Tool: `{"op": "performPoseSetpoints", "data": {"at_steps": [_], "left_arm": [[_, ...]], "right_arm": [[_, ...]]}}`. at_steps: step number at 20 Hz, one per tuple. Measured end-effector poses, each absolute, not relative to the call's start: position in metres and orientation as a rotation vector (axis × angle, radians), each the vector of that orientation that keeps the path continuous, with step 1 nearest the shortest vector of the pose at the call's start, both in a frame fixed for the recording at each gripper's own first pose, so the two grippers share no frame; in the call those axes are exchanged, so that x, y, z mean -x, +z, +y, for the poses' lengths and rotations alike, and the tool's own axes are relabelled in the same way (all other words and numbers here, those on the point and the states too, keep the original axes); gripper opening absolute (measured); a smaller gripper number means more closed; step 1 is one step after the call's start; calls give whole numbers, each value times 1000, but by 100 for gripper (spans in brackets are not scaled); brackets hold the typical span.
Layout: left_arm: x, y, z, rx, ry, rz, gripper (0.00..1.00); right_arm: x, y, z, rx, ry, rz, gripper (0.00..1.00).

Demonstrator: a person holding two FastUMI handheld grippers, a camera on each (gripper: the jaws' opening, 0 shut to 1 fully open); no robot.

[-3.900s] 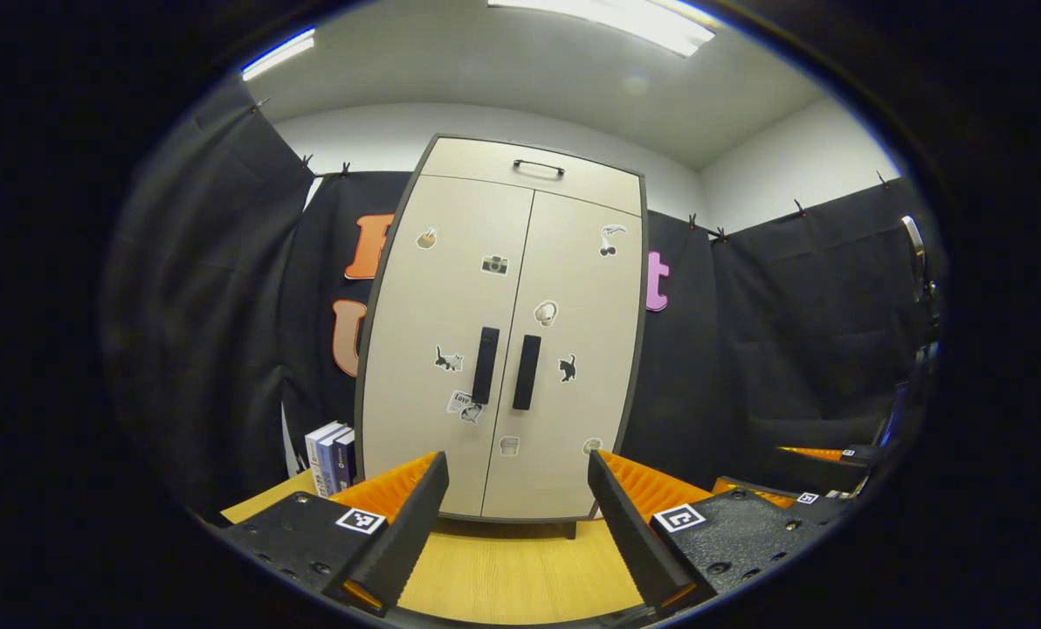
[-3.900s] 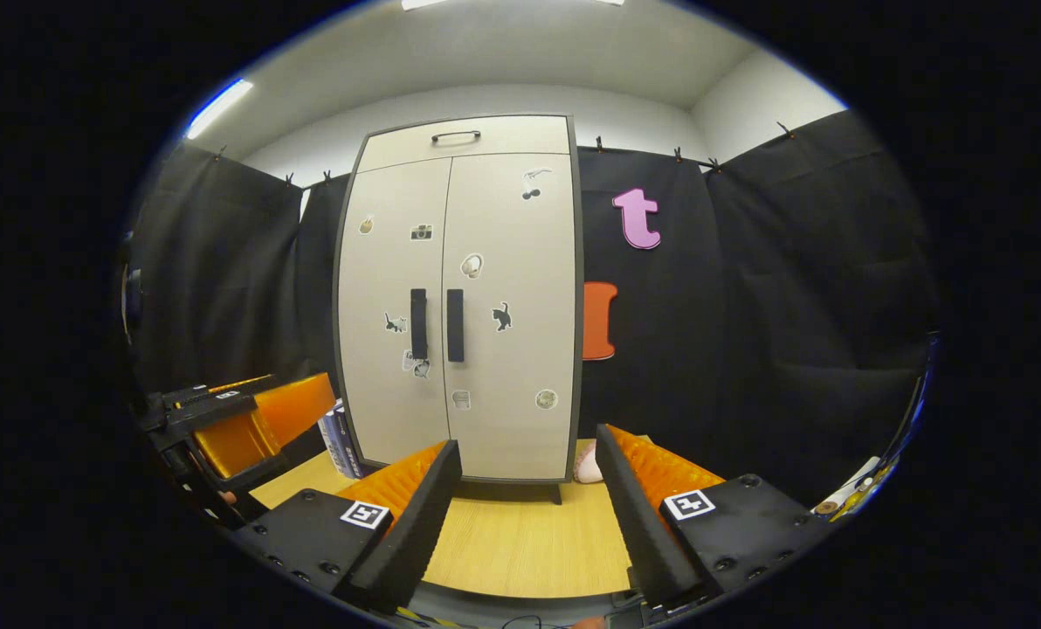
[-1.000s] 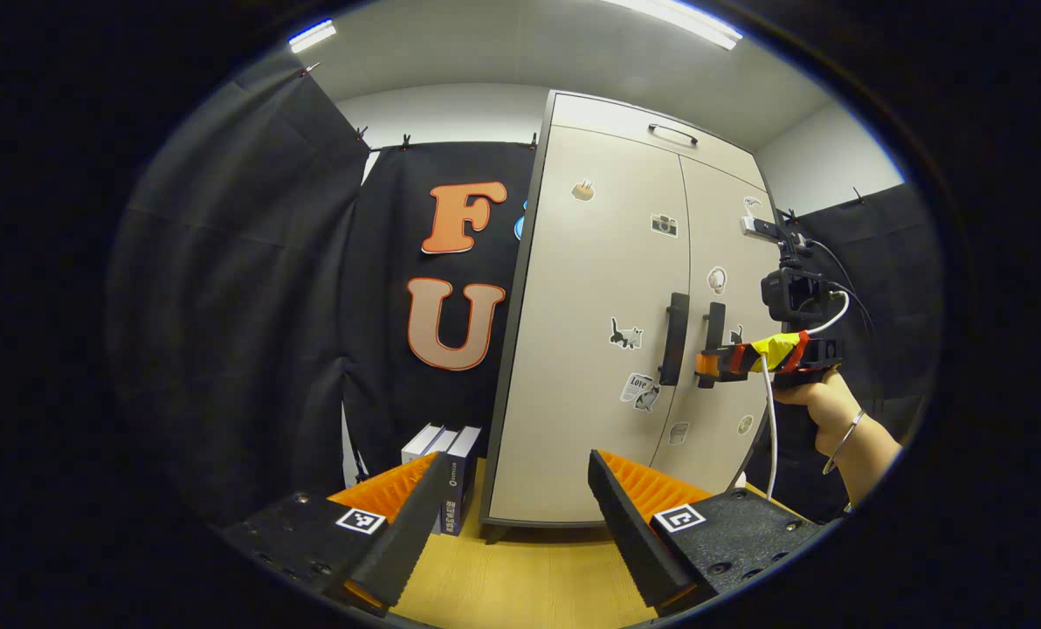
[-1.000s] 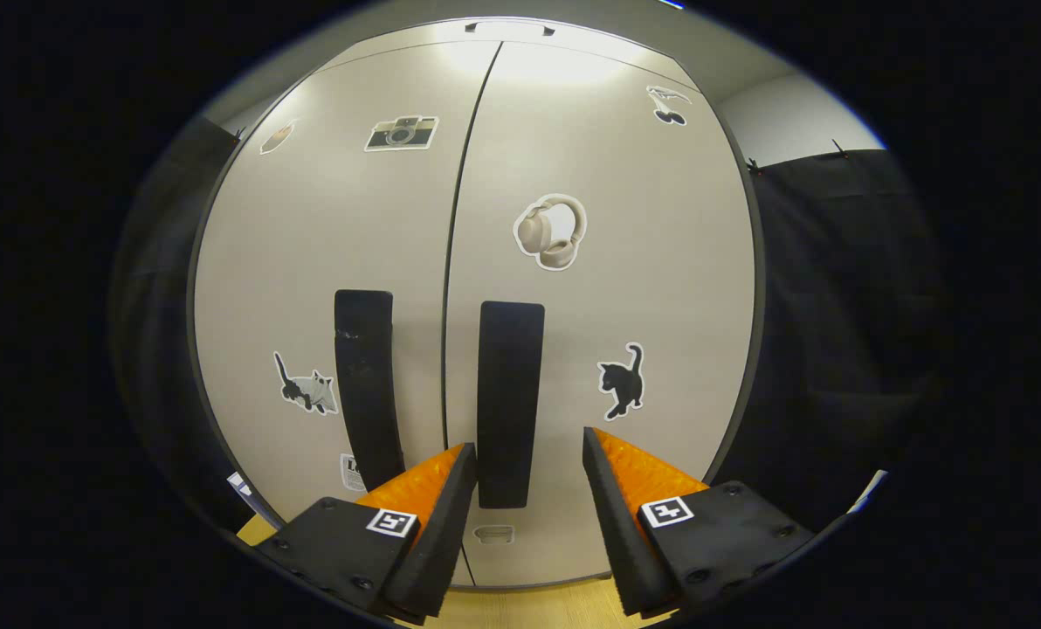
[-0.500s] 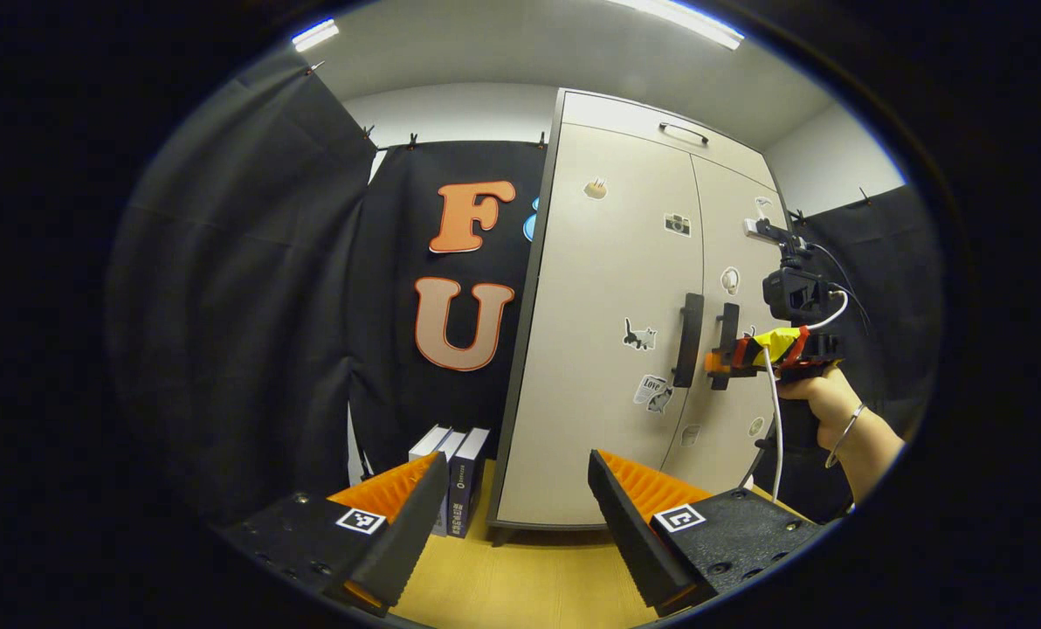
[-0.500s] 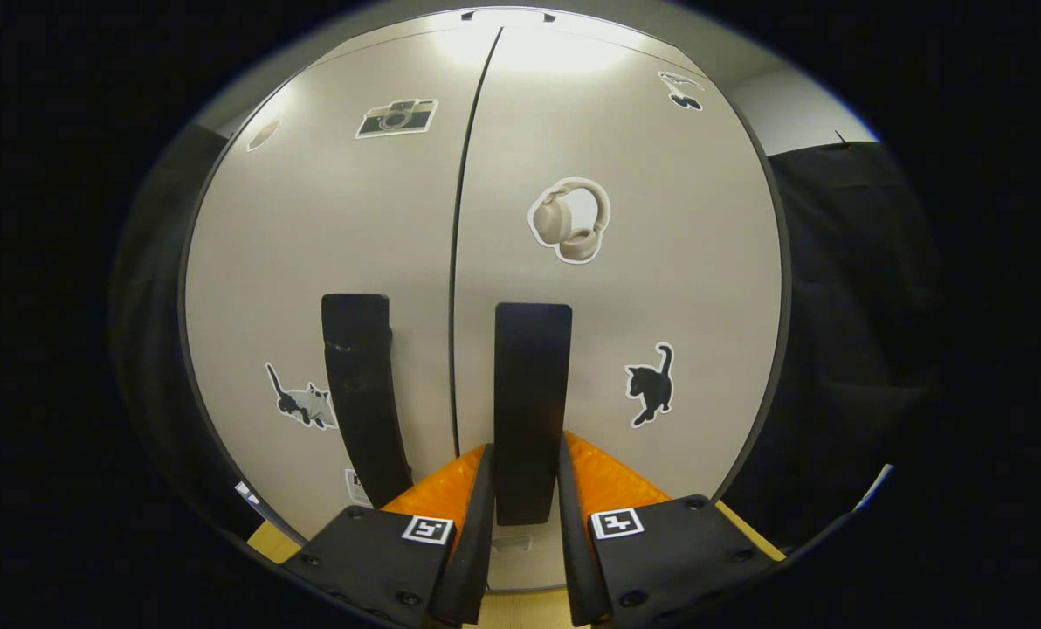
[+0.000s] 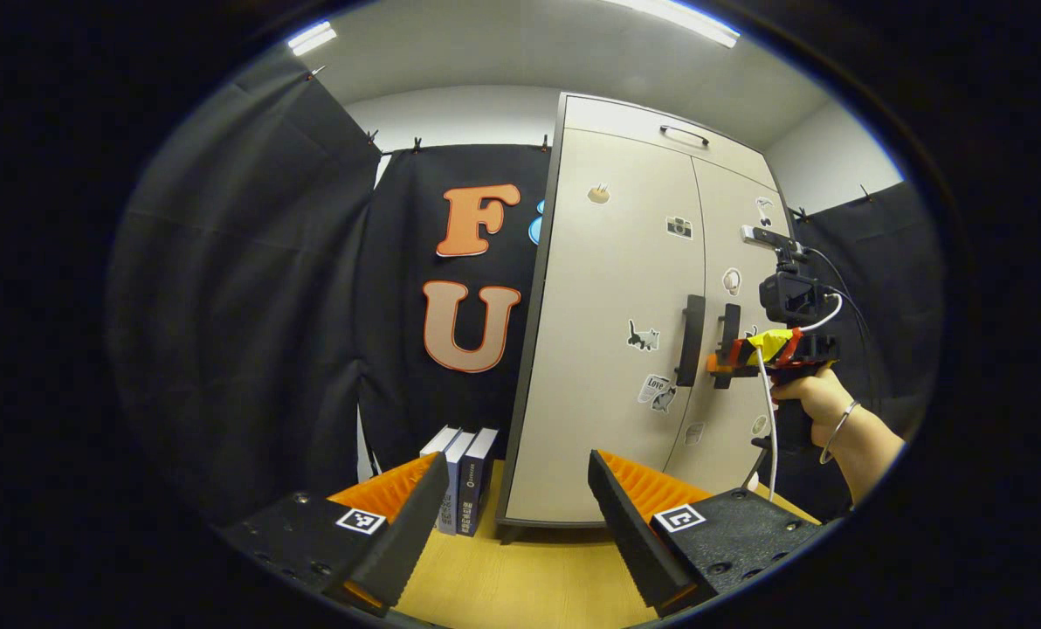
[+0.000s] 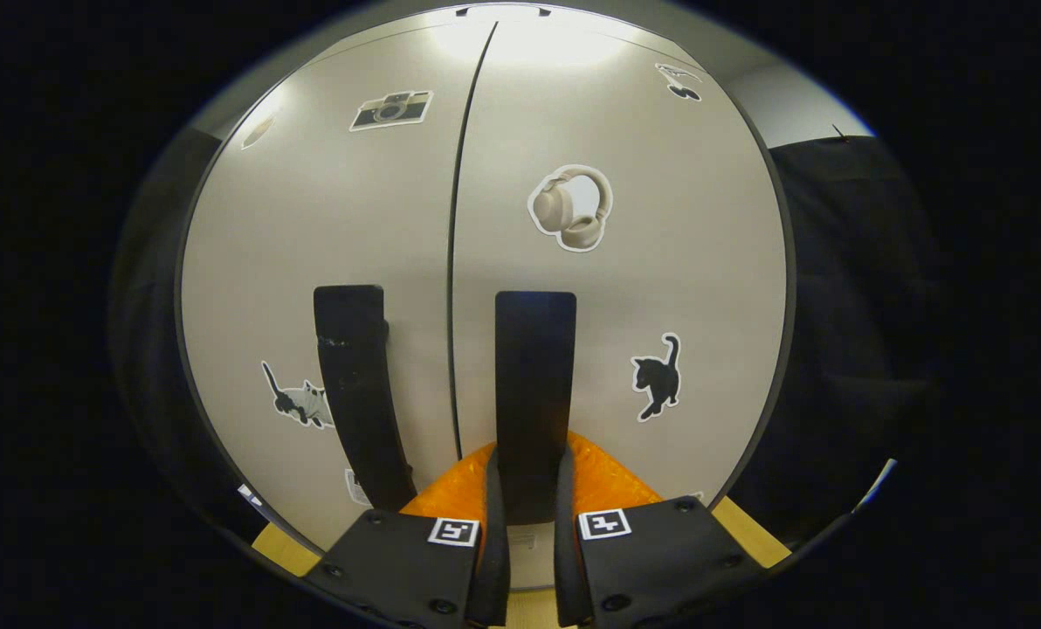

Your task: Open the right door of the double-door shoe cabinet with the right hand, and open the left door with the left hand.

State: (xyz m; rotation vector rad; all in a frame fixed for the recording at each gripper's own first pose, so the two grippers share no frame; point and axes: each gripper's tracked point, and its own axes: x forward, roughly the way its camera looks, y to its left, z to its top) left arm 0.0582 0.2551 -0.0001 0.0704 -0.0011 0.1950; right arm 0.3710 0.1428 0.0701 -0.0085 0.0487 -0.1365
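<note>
Since a second ago the right gripper has closed in from a wide straddle until both fingers clamp the right door handle, which rises straight ahead of it from between its tips. By contrast, the left gripper hangs back with its fingers spread wide and nothing between them, the shoe cabinet well ahead of it and off to its right. One risk is that the grip sits low on the handle, so a pull that is not square to the door could let the fingers slide off its bottom end; a hard tug might also rock the cabinet on the wooden table. Both pale, sticker-dotted doors appear shut, their seam closed just left of the gripped handle, with the left door handle untouched beyond it.
</note>
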Motion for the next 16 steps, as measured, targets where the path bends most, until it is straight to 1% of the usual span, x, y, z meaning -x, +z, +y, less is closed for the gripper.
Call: {"op": "performPoseSetpoints", "data": {"at_steps": [1,2,4,5,6,11,16], "left_arm": [[-55,1,255,-71,197,0,96],[-52,1,255,-71,200,1,96],[-46,0,254,-76,203,6,96],[-44,-1,253,-76,203,10,96],[-42,0,250,-73,201,10,96],[-22,10,236,-65,197,-13,96],[-2,16,220,-60,204,-26,96]], "right_arm": [[-372,70,144,14,-133,52,18],[-370,69,143,20,-127,54,21],[-366,68,143,35,-107,62,21],[-364,69,143,41,-98,60,27],[-361,69,142,46,-92,59,21],[-343,72,136,69,-99,35,21],[-328,72,131,70,-70,41,21]]}}
